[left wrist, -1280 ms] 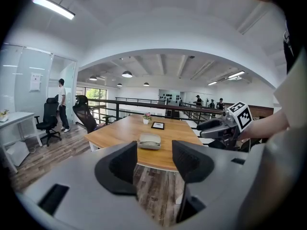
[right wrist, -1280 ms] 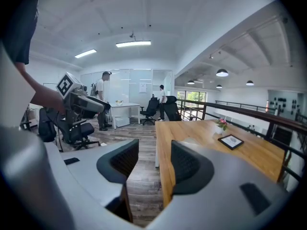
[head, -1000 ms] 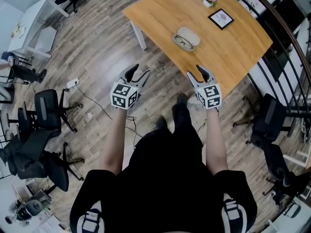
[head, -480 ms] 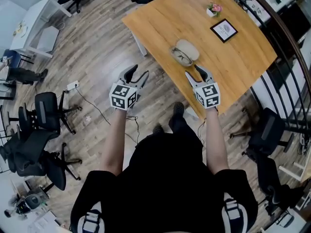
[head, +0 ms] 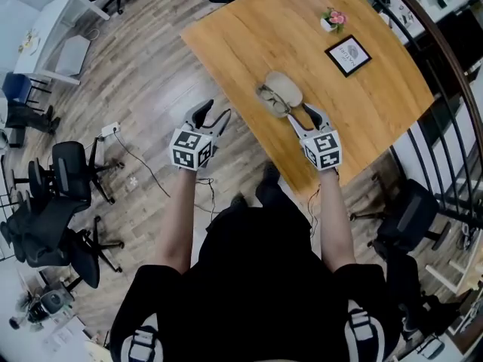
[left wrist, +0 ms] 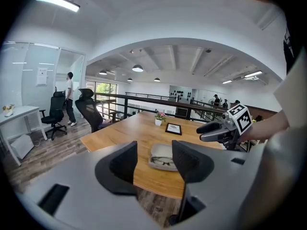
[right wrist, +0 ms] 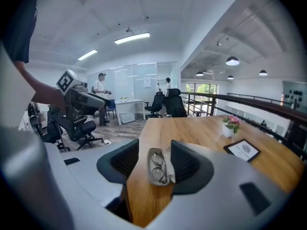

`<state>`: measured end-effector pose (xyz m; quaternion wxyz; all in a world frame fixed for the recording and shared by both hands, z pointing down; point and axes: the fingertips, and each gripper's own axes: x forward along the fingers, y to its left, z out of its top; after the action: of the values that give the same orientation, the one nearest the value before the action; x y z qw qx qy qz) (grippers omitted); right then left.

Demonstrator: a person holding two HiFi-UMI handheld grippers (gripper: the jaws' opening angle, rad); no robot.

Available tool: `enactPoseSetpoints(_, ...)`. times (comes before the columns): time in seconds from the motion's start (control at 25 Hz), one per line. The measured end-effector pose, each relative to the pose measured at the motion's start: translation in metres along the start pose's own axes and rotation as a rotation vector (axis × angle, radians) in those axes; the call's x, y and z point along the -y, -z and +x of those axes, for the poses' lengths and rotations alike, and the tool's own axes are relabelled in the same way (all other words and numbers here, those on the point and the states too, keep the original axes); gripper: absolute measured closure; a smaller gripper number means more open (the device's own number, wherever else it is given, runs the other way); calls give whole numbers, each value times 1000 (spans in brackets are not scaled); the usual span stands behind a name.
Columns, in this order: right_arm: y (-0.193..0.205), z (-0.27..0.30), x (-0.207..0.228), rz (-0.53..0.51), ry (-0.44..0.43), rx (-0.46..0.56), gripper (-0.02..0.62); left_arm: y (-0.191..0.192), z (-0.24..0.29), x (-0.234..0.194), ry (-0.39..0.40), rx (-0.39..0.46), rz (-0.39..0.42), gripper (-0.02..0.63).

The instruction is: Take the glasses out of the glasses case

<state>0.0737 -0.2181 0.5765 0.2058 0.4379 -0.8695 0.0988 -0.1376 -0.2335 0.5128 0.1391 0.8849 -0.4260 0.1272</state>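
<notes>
At the wood table [head: 362, 104], left gripper [head: 215, 111] & right gripper [head: 303, 112], jaws wide, empty, are nearing the open case [head: 287, 87] w/ glasses [head: 272, 101] inside.

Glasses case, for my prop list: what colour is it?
Pale grey glasses case; shows best in the right gripper view.

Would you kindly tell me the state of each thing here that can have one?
glasses case: open, lying on the table
glasses: lying inside the case
left gripper: open, holding nothing
right gripper: open, holding nothing
</notes>
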Motion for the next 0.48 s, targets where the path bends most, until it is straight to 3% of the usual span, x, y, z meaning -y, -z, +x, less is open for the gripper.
enactPoseSetpoints(0.2,7,8,8,2,-39,-17,377,-15,20,-1,-17,8,-4,364)
enactPoseSetpoints(0.48,21,21,16,48,-21,-48,383,-8,42,-3,28,-34,11,364)
